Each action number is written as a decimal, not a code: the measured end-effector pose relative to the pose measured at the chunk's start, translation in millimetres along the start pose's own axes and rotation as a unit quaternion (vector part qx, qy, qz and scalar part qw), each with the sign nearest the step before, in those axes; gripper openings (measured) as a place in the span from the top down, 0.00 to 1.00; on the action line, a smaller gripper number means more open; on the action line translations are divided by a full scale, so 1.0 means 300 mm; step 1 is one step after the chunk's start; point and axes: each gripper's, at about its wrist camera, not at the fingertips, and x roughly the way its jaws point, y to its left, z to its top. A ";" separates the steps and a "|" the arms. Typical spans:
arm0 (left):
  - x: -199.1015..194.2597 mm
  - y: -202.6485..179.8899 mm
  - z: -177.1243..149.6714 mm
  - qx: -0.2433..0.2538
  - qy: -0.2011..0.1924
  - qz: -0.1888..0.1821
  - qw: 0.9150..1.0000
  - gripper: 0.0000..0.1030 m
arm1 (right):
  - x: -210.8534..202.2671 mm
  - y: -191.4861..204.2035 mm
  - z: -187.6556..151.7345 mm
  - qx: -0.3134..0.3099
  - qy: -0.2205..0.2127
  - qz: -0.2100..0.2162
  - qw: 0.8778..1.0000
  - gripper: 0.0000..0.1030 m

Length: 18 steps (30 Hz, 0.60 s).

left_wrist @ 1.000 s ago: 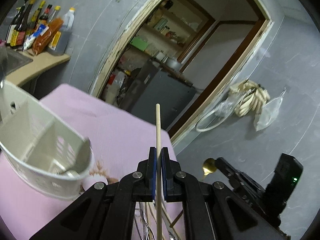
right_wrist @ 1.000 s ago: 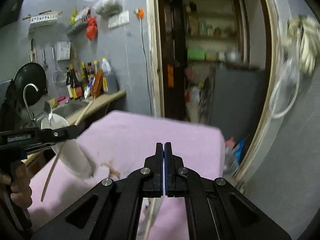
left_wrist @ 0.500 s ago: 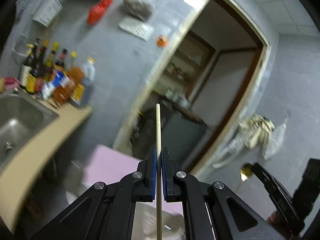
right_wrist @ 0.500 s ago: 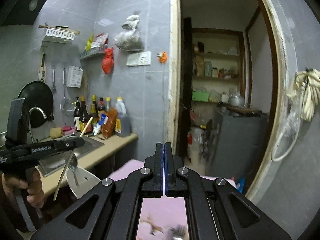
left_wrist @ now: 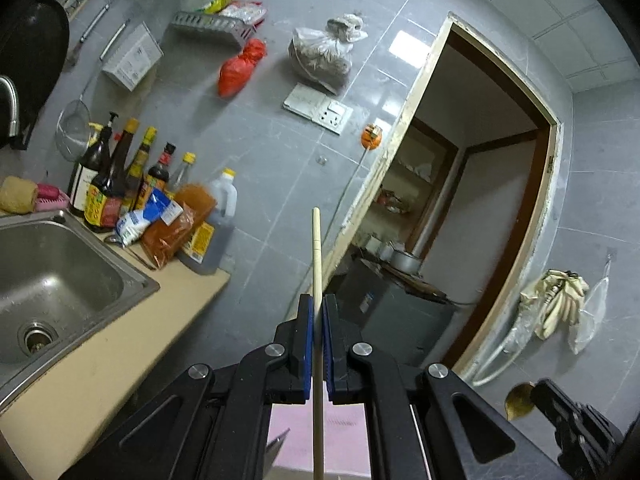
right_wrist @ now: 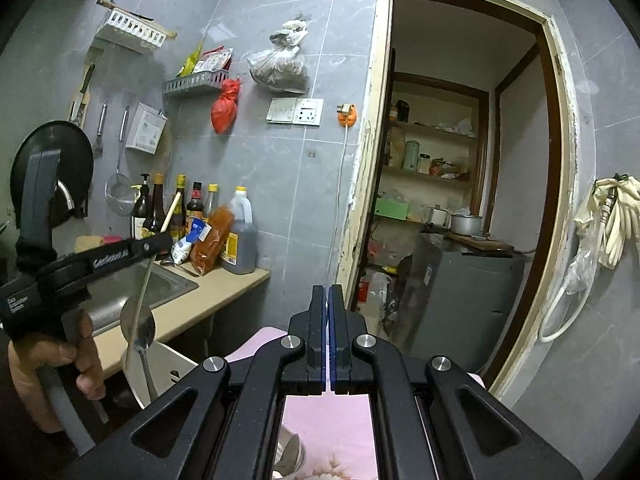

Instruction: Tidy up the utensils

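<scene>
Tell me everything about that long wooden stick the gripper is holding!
The chopstick is a thin, pale stick that looks like wood or bamboo, straight and plain. The left gripper is shut on it, blue pads pinching its middle, so it sticks out past both ends of the fingers. In the right wrist view it tilts in the air in front of the sauce bottles, touching nothing else.

Left of the dark-brown-framed doorway point(right_wrist: 472, 184), grey wall tiles point(right_wrist: 280, 184) carry a red bag point(right_wrist: 224, 106) and an orange plug point(right_wrist: 346, 115). Below lies a beige surface point(right_wrist: 224, 292). Black left tool point(left_wrist: 316, 336), blue pads, pale wooden chopstick point(left_wrist: 317, 256); pink cloth point(right_wrist: 332, 424).
</scene>
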 end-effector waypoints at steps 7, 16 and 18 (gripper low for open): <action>-0.010 -0.035 -0.054 0.052 -0.052 0.012 0.997 0.95 | 0.025 0.024 -0.086 0.002 0.002 -0.011 1.000 0.99; -0.035 -0.041 -0.129 0.083 -0.084 0.025 0.993 0.95 | 0.050 0.029 -0.168 0.032 0.001 0.002 0.999 0.99; -0.037 -0.049 -0.144 0.094 -0.091 0.028 0.991 0.95 | 0.054 0.031 -0.178 0.033 -0.003 0.000 0.999 0.99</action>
